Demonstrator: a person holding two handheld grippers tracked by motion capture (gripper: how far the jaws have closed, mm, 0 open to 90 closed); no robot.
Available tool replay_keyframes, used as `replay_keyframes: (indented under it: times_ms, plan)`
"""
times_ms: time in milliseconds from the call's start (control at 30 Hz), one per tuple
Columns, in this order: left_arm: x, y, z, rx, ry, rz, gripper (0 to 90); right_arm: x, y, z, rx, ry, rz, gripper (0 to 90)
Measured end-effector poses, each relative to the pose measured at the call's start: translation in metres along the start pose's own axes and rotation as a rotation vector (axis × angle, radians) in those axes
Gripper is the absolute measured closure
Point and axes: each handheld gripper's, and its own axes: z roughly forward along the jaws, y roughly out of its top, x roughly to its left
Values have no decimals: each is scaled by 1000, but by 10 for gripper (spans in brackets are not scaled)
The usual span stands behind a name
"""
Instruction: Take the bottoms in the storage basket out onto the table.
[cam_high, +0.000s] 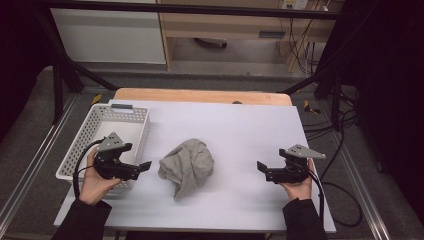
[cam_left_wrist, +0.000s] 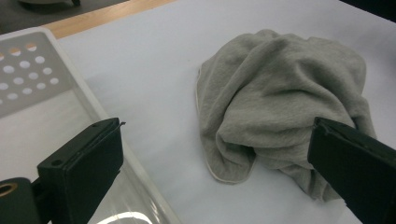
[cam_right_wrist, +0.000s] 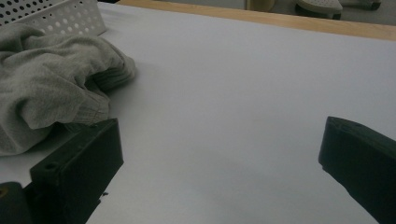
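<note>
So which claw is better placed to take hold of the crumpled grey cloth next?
Probably the left claw: its open jaws sit right beside the cloth and already frame it, while the right claw hovers open farther off.

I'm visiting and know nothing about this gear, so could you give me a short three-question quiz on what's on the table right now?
1. True or false: the grey cloth lies inside the white basket.
2. Which gripper is nearer the basket? A) left gripper B) right gripper
3. Fill in: both grippers have their jaws ____.

Key:
1. False. The cloth lies crumpled on the white table, beside the basket.
2. A. It sits over the basket's near corner.
3. Open. Neither holds anything.
</note>
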Motion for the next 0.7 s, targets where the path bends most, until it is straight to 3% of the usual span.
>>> replay_keyframes:
  times_ms: [700]
  plan:
    - [9,-6,-1,16,23,-10,35,0,-1,0,2,1,-3,1]
